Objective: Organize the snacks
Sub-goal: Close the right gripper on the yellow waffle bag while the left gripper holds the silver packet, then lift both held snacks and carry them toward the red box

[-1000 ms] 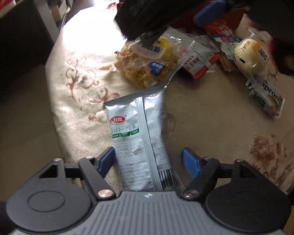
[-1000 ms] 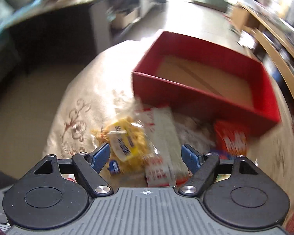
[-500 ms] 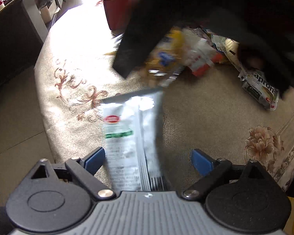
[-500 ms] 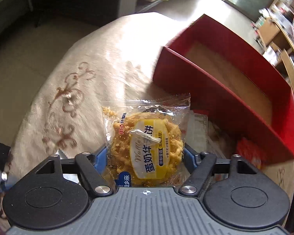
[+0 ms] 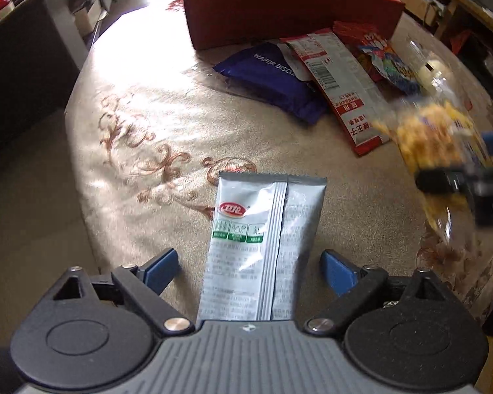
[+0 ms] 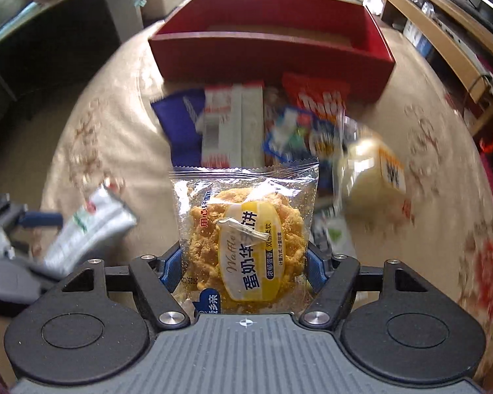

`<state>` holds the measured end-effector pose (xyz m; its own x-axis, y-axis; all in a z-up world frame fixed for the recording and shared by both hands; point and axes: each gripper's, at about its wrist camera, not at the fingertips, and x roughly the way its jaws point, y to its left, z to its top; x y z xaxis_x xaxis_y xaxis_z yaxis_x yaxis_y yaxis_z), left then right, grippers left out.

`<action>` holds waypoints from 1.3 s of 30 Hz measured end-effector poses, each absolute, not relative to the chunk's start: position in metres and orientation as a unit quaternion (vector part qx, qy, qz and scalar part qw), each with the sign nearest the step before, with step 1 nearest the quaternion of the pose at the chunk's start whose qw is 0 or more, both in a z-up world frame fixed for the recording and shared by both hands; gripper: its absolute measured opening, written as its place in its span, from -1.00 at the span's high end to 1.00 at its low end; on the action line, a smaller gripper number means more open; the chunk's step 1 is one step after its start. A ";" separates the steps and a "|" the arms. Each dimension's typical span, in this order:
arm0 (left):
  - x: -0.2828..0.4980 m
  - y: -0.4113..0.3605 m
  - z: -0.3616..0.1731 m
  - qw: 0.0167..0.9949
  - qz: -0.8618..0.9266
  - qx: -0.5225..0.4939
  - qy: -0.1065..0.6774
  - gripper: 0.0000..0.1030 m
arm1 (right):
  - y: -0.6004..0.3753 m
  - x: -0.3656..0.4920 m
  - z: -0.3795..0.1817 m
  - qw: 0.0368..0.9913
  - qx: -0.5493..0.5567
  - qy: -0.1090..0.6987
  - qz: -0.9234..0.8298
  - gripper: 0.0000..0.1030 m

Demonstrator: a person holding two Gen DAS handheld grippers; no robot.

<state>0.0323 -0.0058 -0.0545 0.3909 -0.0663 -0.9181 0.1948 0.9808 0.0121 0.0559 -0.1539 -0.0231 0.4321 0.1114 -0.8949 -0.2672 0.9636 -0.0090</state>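
Each tool [image 5: 248,267] has a ribbed grey body with a small cross mark, black linkage arms with round discs and silver screws, and blue fingers [image 6: 172,264].

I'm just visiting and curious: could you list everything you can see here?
Red box: one, red, far end of the table, open top.
Waffle pack: one, clear and yellow, gripped between the right jaws.
Silver sachet: one, silver, between the left jaws, untouched.
Wafer biscuit pack: one, dark blue, before the box.
White-red pack: one, overlapping the wafer pack's right side.
Tablecloth: one, beige, floral.
Left gripper: jaws have just been opening, now wide.
Right gripper: jaws have just been closing on the waffle.
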 end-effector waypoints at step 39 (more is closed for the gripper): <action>0.035 -0.017 -0.042 0.821 -0.072 0.037 0.565 -0.05 | -0.156 0.030 -0.039 0.840 -0.049 0.536 0.071 -0.50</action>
